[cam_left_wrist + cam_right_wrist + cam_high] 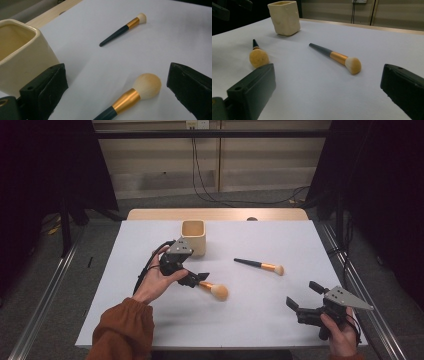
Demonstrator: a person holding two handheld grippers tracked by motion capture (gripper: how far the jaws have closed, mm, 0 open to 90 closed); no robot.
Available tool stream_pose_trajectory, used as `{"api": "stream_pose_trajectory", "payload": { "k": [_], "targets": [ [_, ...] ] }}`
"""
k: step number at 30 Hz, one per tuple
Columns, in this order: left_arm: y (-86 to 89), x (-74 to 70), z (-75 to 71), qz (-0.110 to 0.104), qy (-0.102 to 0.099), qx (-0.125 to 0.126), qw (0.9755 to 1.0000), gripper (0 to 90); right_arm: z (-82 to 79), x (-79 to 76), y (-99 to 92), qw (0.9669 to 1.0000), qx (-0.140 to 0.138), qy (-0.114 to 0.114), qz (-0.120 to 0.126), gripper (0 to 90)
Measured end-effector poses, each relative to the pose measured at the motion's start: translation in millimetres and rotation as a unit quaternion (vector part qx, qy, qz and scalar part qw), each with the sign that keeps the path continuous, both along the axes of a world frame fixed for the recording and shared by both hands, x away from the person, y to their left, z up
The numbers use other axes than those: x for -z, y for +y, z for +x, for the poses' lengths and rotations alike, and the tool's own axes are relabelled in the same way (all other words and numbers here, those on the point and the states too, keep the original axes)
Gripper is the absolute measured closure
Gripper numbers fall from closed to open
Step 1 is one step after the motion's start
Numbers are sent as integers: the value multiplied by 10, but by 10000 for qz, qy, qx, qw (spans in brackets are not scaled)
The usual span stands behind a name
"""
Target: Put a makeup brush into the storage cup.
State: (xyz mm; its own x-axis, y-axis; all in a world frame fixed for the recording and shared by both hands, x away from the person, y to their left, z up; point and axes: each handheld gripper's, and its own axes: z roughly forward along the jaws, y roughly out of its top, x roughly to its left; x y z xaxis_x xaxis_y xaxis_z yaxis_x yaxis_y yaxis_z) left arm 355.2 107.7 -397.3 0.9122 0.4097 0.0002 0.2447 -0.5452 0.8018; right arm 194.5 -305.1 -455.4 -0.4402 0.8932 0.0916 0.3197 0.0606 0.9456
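A fat-headed makeup brush (216, 290) with a gold ferrule lies on the white table (150, 315). My left gripper (198, 279) is open with its jaws set either side of this brush's dark handle; the left gripper view shows the brush (140, 91) lying loose between the wide-apart jaws of the left gripper (116, 75). A slimmer brush (260, 265) lies to the right at mid-table. A cream square cup (193, 236) stands upright just behind the left gripper. My right gripper (303, 295) is open near the front right corner, facing the slim brush (337, 57).
The table's front edge runs close to the right hand (340, 340). A wooden strip (215, 214) borders the far edge. Black curtains hang on both sides, and cables (200, 180) trail down the back wall to the floor.
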Motion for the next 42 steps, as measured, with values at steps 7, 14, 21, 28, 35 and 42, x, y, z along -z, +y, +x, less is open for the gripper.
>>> {"api": "stream_pose_trajectory", "payload": {
  "k": [7, 14, 21, 28, 35, 42],
  "targets": [
    [-60, 23, 67, 460, 264, 234, 9983, 34, -1, 0, 6, 10000, -11, -21, 6, 0],
    [-105, 60, 129, 900, 484, 454, 9937, 53, 3, 4, 8, 10000, -16, -43, 21, 0],
    [-162, 173, 164, 1590, 605, 656, 9832, 39, 3, 5, 10, 10000, -36, -12, 27, 0],
    [-248, 264, 192, 2078, 701, 1017, 9703, 42, 3, 5, 11, 10000, -43, -1, 22, 0],
    [-330, 329, 237, 2463, 745, 1264, 9580, 49, 3, 7, 10, 10000, -64, 1, -17, 0],
    [-452, 432, 264, 2748, 905, 1389, 9471, 64, 7, 10, 14, 10000, -81, 16, -14, 0]
  ]
}}
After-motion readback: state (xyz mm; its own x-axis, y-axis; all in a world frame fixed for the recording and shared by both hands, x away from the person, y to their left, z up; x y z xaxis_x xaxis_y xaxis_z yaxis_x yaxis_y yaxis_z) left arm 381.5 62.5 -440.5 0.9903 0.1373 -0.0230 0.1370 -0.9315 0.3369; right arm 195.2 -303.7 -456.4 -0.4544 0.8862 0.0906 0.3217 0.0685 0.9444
